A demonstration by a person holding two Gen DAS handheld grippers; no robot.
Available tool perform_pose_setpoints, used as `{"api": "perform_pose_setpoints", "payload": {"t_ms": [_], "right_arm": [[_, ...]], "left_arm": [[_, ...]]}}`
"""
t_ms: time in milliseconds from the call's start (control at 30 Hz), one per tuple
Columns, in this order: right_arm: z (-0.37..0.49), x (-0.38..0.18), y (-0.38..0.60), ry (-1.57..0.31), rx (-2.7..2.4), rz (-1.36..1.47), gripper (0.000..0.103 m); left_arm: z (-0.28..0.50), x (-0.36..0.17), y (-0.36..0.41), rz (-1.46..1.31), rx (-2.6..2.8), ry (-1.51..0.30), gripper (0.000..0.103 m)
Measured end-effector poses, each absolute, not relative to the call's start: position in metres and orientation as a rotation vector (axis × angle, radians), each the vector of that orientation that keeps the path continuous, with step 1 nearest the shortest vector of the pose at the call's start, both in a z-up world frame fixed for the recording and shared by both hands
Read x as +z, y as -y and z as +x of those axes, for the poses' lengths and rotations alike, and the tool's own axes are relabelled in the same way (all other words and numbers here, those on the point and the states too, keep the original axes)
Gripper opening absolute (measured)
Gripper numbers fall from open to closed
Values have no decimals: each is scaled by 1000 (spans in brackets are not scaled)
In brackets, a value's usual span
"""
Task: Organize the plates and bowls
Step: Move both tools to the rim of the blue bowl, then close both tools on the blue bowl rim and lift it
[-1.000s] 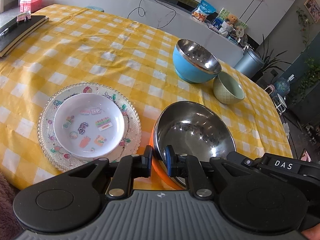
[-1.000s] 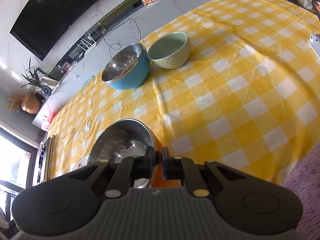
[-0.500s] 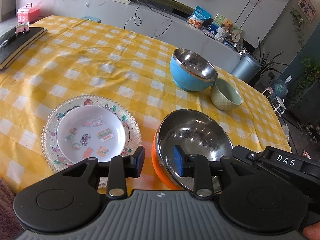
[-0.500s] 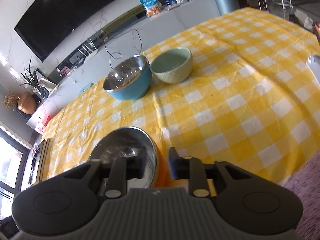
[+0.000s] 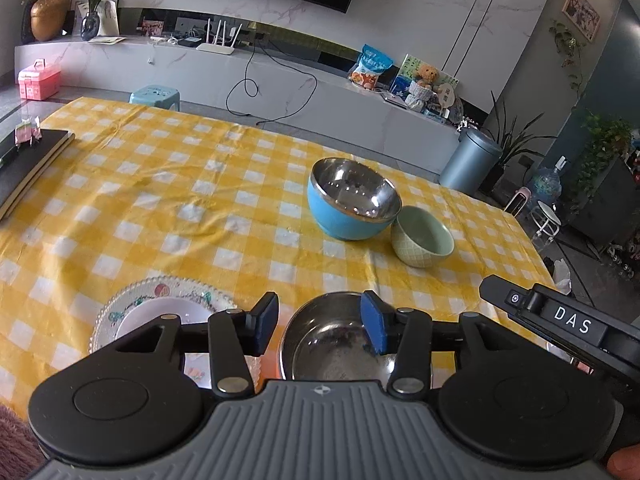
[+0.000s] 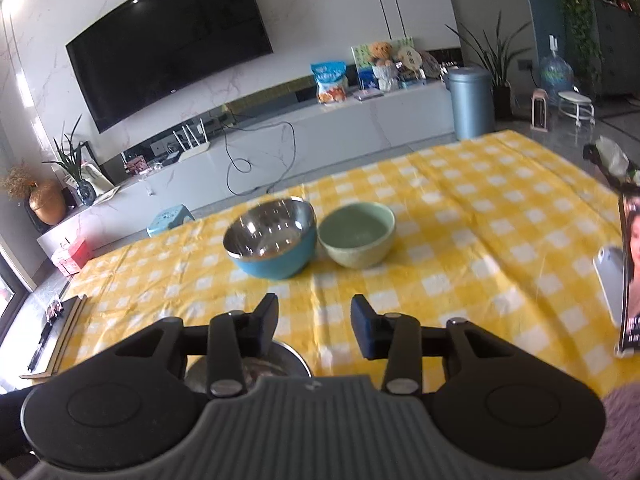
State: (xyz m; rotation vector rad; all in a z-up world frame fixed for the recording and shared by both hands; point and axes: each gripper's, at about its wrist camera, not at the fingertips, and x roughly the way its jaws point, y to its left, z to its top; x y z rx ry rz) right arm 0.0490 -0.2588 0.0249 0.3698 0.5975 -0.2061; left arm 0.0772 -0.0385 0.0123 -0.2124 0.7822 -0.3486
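Note:
An orange bowl with a steel inside [image 5: 332, 344] stands at the near table edge. My left gripper [image 5: 320, 326] is open just above its near rim, holding nothing. Left of it lies a clear patterned plate [image 5: 132, 304] with a white plate [image 5: 160, 312] on it. A blue steel-lined bowl [image 5: 352, 204] and a green bowl [image 5: 422, 240] stand side by side farther back. My right gripper [image 6: 314, 330] is open and empty above the cloth. The orange bowl's rim [image 6: 276, 360] shows below its left finger; the blue bowl [image 6: 272, 240] and green bowl [image 6: 358, 238] lie ahead.
The table has a yellow checked cloth [image 5: 180, 184]. Dark books [image 5: 28, 164] lie at its left edge. A magazine [image 6: 630, 272] and a phone [image 6: 608, 280] lie at the right edge. The other gripper's black body [image 5: 568, 324] reaches in at the right of the left wrist view.
Both grippers were shut on the orange bowl's rim, then opened and let go. Both have drawn back and tilted up, so the bowl sits lower in view.

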Motion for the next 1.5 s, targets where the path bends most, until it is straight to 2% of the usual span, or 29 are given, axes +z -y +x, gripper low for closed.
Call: {"api": "perform_pose_setpoints", "payload": {"t_ms": [300,467,867,1033,1500], "right_arm": [[81,53,283,-567,-196,323,53],[109,52,317,-586,-242,421,53],[165,25,328,-615,-233,456,53],[195,10,314,-651,-197,418,48],[258,-27,302,-729,-184,312,42]], "left_arm": [[98,35,72,-171,-397,-745,62],[118,38,90,-197,-405,-749,62],[180,19,120,-121,-352,-799,62],[202,11,117,-96,-313,-809,62],[257,-31,108,-79,-279,-898,62]]}}
